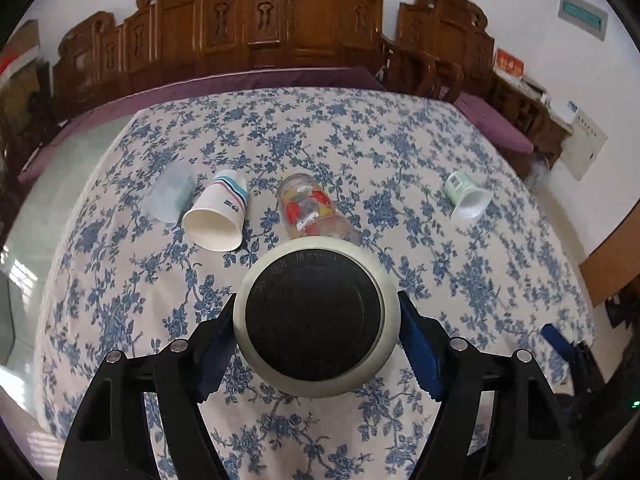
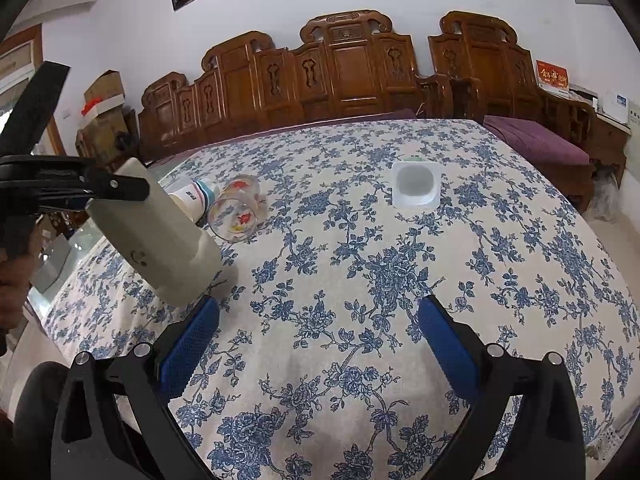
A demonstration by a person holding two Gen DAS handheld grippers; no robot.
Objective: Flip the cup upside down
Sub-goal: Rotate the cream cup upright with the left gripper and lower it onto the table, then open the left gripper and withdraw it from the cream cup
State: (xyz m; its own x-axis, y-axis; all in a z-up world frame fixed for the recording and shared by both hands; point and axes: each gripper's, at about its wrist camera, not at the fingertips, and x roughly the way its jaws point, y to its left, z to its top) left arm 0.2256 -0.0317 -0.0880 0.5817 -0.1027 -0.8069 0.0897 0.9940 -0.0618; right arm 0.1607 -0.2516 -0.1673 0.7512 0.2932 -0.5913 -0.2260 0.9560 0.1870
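Observation:
My left gripper (image 1: 317, 322) is shut on a pale grey cup (image 1: 316, 320) whose dark round end faces the camera. In the right wrist view the same cup (image 2: 160, 236) is held tilted, its lower end close to the tablecloth, with the left gripper (image 2: 116, 188) clamped on its upper part. My right gripper (image 2: 318, 320) is open and empty above the cloth, just right of the cup.
On the blue floral tablecloth (image 1: 440, 260) lie a frosted plastic cup (image 1: 170, 192), a striped paper cup (image 1: 218, 214), a printed glass (image 1: 310, 210) and a green-and-white cup (image 1: 468, 194). Carved wooden benches (image 2: 340, 72) with purple cushions stand behind the table.

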